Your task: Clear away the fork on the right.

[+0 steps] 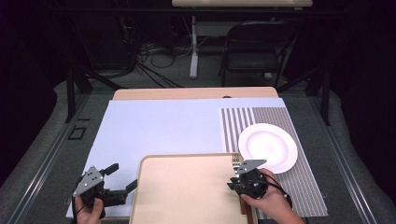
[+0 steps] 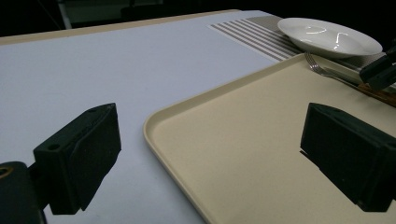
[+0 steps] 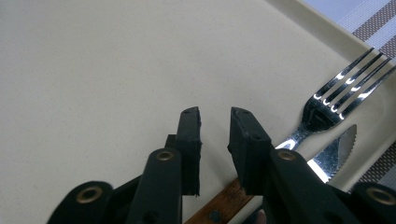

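Observation:
A beige tray point(image 1: 187, 186) lies at the near edge of the table. My left gripper point(image 1: 122, 176) hovers at its left rim, jaws wide apart, one on either side of the tray's edge point(image 2: 159, 116), holding nothing. My right gripper point(image 1: 232, 183) is at the tray's right side. Its jaws point(image 3: 215, 114) stand a little apart, with bare tray point(image 3: 93, 70) showing between them. Just beside them lie a fork point(image 3: 336, 102) and a serrated knife point(image 3: 334, 156) with a wooden handle point(image 3: 224, 203), along the tray's right rim.
A white plate point(image 1: 267, 147) sits on a striped placemat point(image 1: 303, 186) to the right of the tray. A pale sheet point(image 1: 159, 126) covers the table beyond the tray. A folding chair point(image 1: 254, 46) and cables stand behind the table.

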